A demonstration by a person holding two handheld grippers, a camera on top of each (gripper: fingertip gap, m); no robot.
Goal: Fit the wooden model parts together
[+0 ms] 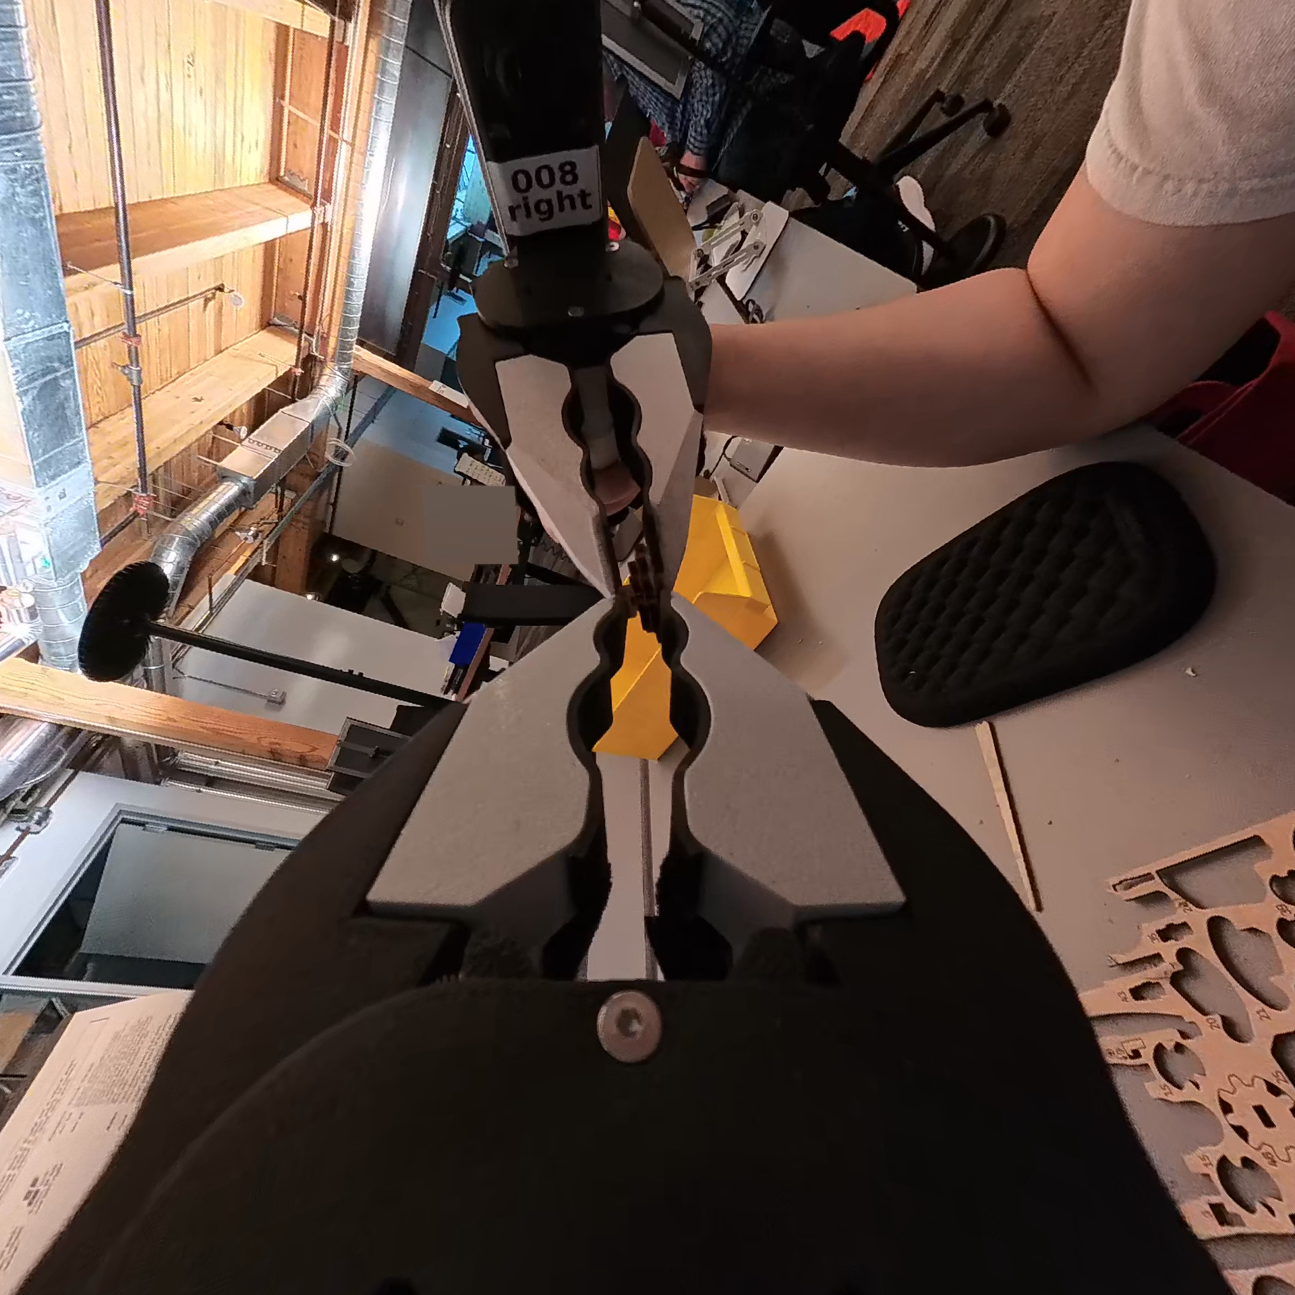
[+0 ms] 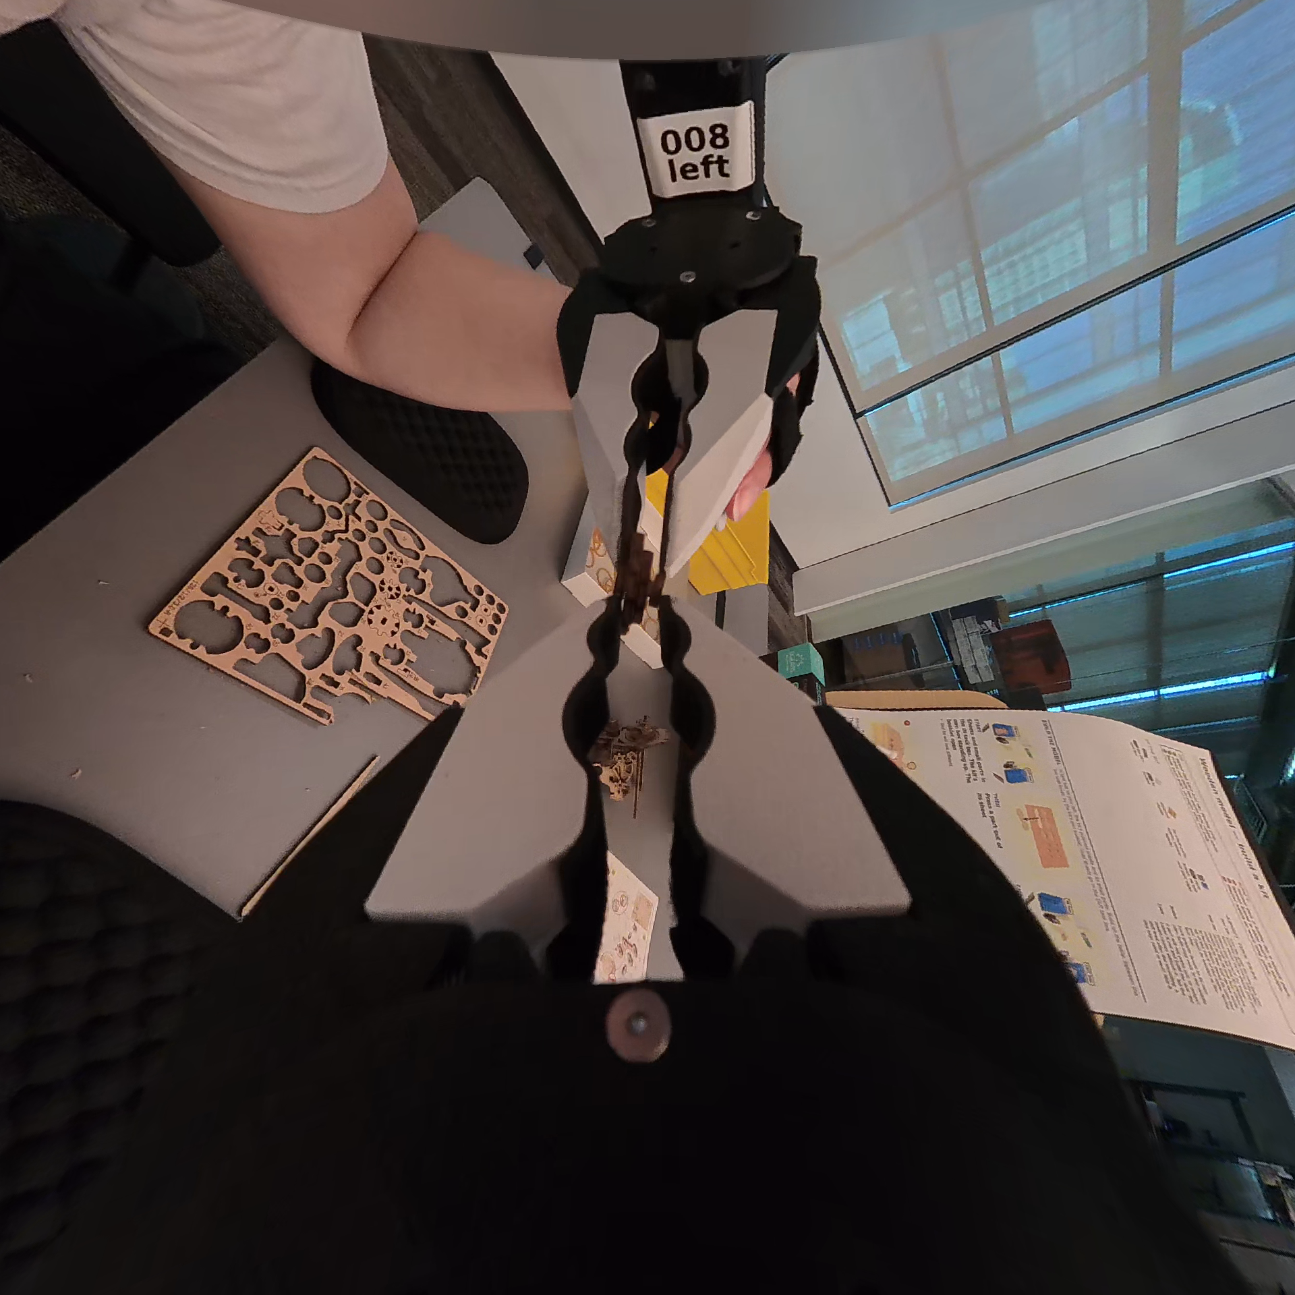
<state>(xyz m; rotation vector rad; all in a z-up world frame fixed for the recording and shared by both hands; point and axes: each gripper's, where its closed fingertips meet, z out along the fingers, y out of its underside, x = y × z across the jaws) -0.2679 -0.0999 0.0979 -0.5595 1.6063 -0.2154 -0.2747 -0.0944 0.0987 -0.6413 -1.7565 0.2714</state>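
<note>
Left claw (image 1: pixel 634 606): I had it clamped on one end of the dark wooden piece (image 1: pixel 641 588).
Right claw (image 2: pixel 638 610): pinched on the other end, tip to tip.
Why: I judged this squeezed the joint together.
Piece: above the surface (image 2: pixel 140 736), long axis along both claws.
Cut-out sheet (image 2: pixel 329 588): flat, well apart.
</note>
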